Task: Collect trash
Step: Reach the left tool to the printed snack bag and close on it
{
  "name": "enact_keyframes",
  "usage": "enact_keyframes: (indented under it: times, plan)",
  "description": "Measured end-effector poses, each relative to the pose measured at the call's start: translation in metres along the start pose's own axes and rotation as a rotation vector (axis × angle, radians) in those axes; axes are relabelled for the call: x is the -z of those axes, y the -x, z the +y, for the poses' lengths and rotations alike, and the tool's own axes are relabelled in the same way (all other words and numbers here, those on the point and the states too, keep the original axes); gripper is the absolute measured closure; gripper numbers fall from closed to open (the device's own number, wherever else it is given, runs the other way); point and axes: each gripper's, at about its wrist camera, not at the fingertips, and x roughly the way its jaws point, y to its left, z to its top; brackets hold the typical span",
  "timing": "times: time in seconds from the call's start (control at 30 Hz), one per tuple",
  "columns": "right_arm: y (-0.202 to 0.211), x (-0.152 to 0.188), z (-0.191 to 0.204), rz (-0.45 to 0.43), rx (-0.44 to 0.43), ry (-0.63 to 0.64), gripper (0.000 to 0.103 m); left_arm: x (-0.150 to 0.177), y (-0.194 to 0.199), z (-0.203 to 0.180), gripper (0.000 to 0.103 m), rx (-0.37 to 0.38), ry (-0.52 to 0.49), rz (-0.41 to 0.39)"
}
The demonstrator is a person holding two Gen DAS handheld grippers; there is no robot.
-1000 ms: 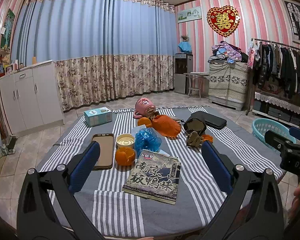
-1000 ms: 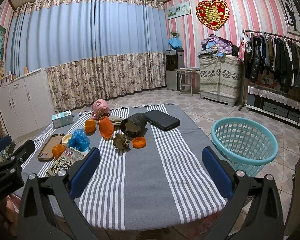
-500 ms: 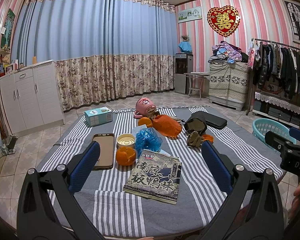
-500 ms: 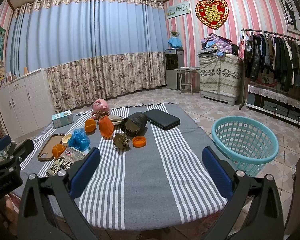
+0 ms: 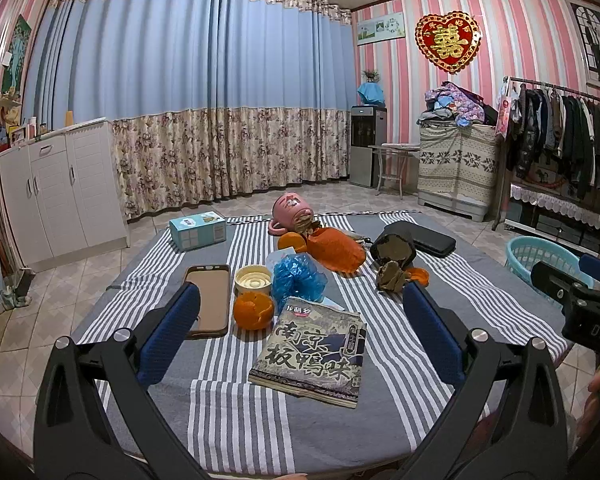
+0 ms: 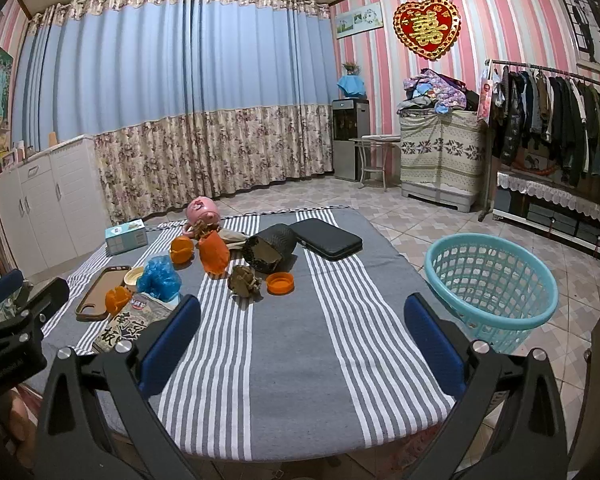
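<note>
Left gripper [image 5: 300, 320] and right gripper [image 6: 302, 328] hover, fingers spread, empty; trash mid-frame on striped table [image 6: 300, 380], basket [image 6: 490, 288] right, ready for drops.

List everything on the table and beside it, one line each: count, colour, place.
snack bag: one, grey-black, near left.
orange peel: two, orange, by the bag and by the mug.
blue wrapper: one, blue, behind the bag.
phone case: one, brown, left.
small cup: one, cream, beside the case.
tissue box: one, teal, far left.
mug: one, pink, tipped, far middle.
orange cap: one, centre.
black case: one, far right.
basket: one, teal, floor right.
left gripper: open, empty.
right gripper: open, empty.
</note>
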Motion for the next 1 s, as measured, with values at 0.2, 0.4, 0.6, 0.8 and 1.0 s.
enact_keyframes:
  times: [0.2, 0.4, 0.6, 0.8, 1.0]
  plan:
    - [-0.001, 0.002, 0.000, 0.000, 0.002, -0.004, 0.004, 0.006, -0.006, 0.007, 0.005, -0.002, 0.003, 0.008]
    - [-0.014, 0.016, 0.000, 0.009, 0.005, -0.010, 0.004, 0.017, -0.025, 0.016, 0.005, -0.016, 0.017, 0.053]
    - [-0.024, 0.023, -0.005, 0.024, 0.036, -0.011, 0.004, 0.029, -0.046, 0.019, 0.005, 0.015, 0.033, 0.125]
    - [-0.032, 0.027, -0.012, 0.053, 0.082, -0.027, 0.004, 0.043, -0.068, 0.015, 0.005, 0.011, -0.019, 0.172]
    - [-0.044, 0.031, -0.014, 0.089, 0.054, -0.037, 0.004, 0.047, -0.090, 0.036, 0.006, -0.010, 0.014, 0.243]
